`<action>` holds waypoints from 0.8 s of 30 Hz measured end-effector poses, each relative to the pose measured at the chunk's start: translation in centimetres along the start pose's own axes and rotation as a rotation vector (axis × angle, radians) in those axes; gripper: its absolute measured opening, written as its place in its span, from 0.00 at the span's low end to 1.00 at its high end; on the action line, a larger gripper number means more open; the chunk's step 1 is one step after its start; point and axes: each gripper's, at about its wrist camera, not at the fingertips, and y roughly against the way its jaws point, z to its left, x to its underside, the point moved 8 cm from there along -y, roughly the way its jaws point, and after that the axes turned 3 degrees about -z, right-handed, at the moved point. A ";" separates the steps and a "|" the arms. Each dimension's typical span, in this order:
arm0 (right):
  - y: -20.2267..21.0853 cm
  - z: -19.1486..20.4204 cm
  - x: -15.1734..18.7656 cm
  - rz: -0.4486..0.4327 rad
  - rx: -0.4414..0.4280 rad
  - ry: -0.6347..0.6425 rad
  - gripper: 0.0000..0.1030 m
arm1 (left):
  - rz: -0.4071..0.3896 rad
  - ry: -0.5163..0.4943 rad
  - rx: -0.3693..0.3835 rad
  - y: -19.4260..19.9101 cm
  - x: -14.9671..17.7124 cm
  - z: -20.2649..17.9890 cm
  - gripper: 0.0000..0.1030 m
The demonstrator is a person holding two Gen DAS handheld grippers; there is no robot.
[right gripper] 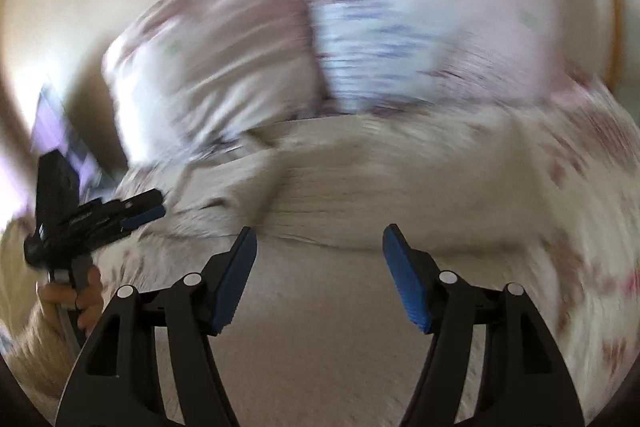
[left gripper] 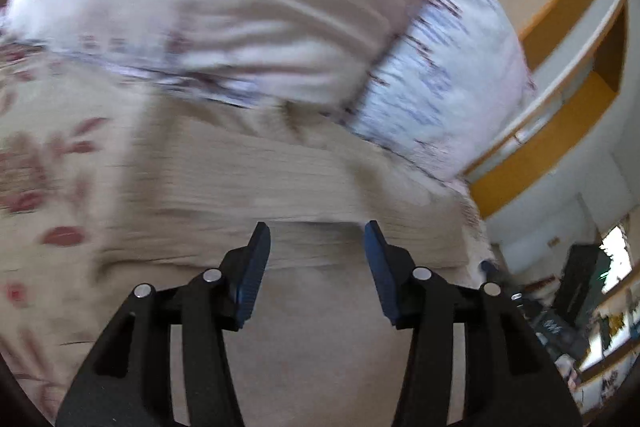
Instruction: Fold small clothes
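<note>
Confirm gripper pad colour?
Blue pads on black arms; clearest in the right wrist view.

Motion blur is smearing both views. In the left wrist view, the pillow (left gripper: 224, 27) is showing its printed pattern only as streaks, and the ribbed beige garment (left gripper: 280, 183) is losing its edges against the floral bedsheet (left gripper: 44, 163), so its outline and fold state are not readable. The shelf items (left gripper: 600, 323) at the right edge are appearing too small and too blurred to identify. In the right wrist view, the left gripper (right gripper: 156, 207) is appearing side-on, so its finger gap is not readable there. The hand (right gripper: 80, 299) holding it is being partly cut off by the right gripper's frame.
</note>
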 end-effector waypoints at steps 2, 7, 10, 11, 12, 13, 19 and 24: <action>-1.6 3.7 -0.9 0.011 -0.034 0.144 0.63 | -0.019 0.018 -0.068 0.9 -0.1 2.4 0.43; -6.3 11.3 -1.5 0.030 -0.104 0.430 0.52 | 0.010 0.064 -0.170 0.9 0.2 6.4 0.32; -9.9 14.2 -0.7 0.093 -0.123 0.528 0.44 | 0.039 0.086 -0.199 0.8 1.1 8.0 0.21; -11.5 15.3 -0.1 0.124 -0.121 0.574 0.41 | 0.035 0.085 -0.206 1.1 1.2 8.3 0.15; -12.4 15.9 0.3 0.141 -0.117 0.606 0.39 | 0.036 0.082 -0.211 1.2 1.3 8.4 0.15; -13.1 16.6 0.7 0.153 -0.115 0.630 0.39 | 0.037 0.078 -0.210 1.5 1.4 8.5 0.14; -16.8 18.7 2.5 0.211 -0.072 0.745 0.39 | 0.038 0.048 -0.222 2.0 1.7 8.5 0.14; -18.1 17.9 2.3 0.211 -0.032 0.697 0.11 | 0.035 0.061 -0.212 1.9 1.6 8.5 0.14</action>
